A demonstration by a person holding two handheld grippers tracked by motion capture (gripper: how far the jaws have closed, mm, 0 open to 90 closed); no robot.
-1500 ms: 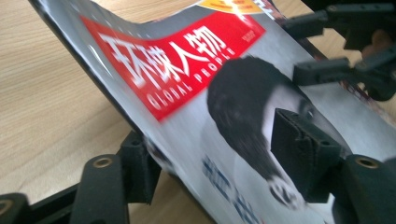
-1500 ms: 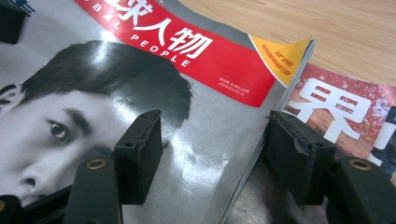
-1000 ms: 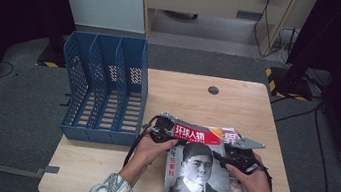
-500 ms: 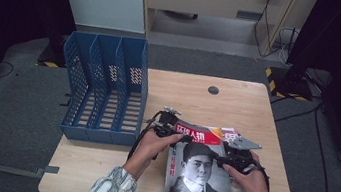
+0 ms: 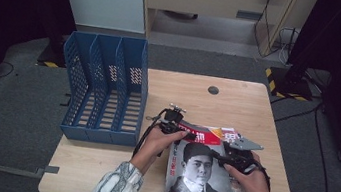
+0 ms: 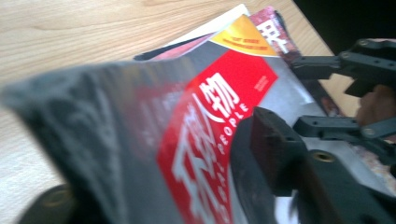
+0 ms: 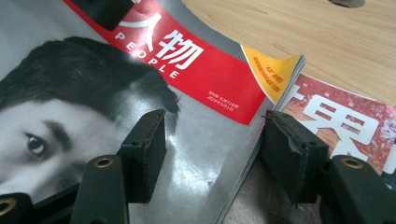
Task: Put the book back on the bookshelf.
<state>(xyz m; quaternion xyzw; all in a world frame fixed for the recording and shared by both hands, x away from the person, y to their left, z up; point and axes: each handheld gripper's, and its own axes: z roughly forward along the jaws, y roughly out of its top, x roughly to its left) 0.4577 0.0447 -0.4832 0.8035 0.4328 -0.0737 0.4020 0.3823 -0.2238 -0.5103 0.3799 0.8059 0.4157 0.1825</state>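
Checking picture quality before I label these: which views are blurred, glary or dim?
Left gripper view: the near magazine cover is a blurred smear. Right gripper view: sharp, with soft glare on the glossy cover. High view: table evenly lit, the surroundings dark.

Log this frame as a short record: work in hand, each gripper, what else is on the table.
work: lifting the top magazine off a second magazine
left gripper: at the cover's upper left edge, page between its jaws, jaws just closing
right gripper: jaws straddle the cover's right edge, just closing, pads not clearly pressing
file rack: blue, three slots, at table's left
table: light wood
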